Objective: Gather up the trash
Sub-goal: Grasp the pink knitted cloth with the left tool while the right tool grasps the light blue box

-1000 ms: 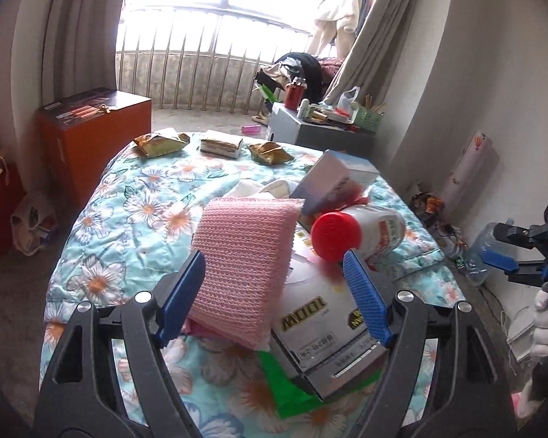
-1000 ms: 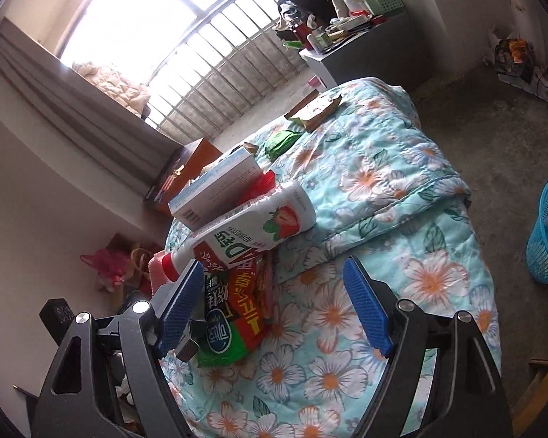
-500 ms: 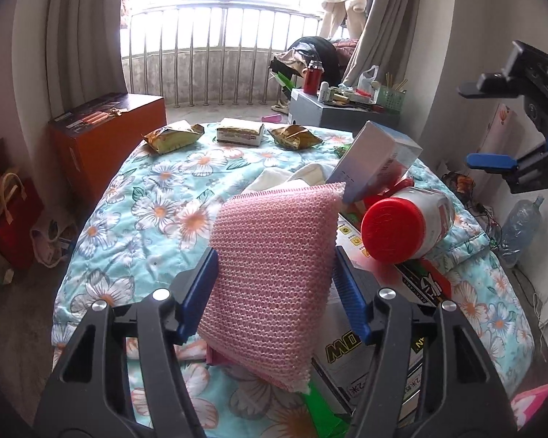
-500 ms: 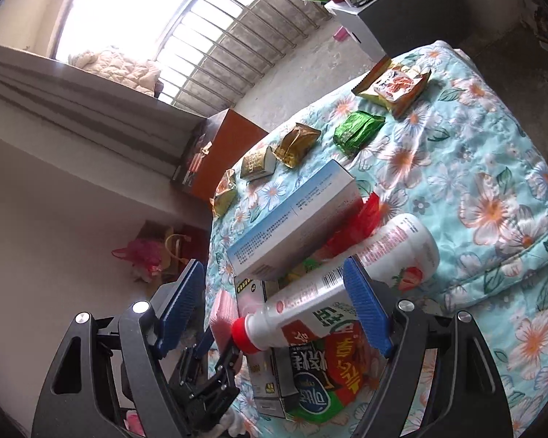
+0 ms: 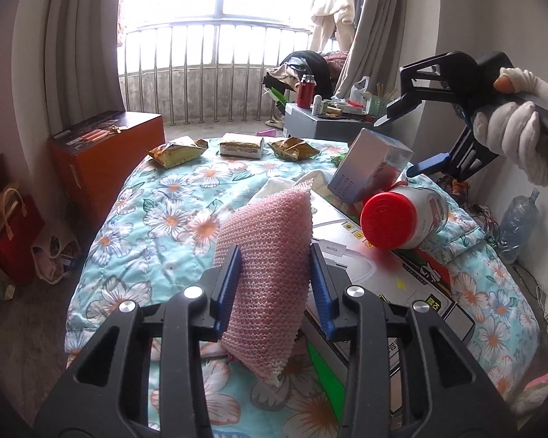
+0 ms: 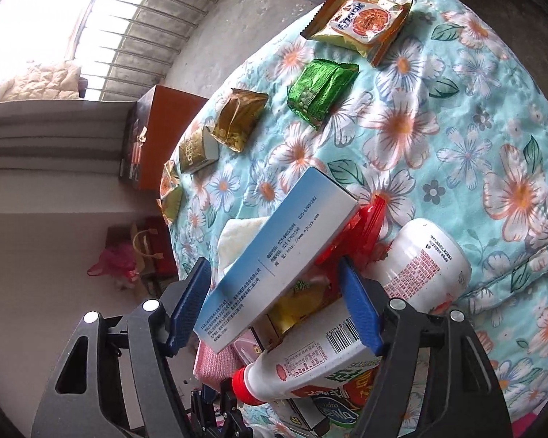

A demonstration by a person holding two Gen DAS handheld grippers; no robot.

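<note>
A pile of trash lies on the flowered bed (image 5: 171,219). My left gripper (image 5: 274,284) is shut on a pink knitted sponge pad (image 5: 270,266), which stands tilted between its blue fingers. Beside it lie a white bottle with a red cap (image 5: 402,215) and a flat printed box (image 5: 383,284). My right gripper (image 6: 274,306) is open, its fingers on either side of a blue-white carton (image 6: 281,266) that leans on the pile. In the left wrist view the right gripper (image 5: 405,142) hovers above that carton (image 5: 369,168).
Snack packets lie at the bed's far end: a green one (image 6: 321,87), a gold one (image 6: 241,116), an orange one (image 6: 361,22). An orange cabinet (image 5: 106,153) stands left of the bed, a cluttered grey table (image 5: 318,120) behind it, bags (image 5: 14,226) on the floor.
My left gripper has closed on the pink pad and lifted its edge. My right gripper has come down over the pile and now straddles the blue-white carton.
</note>
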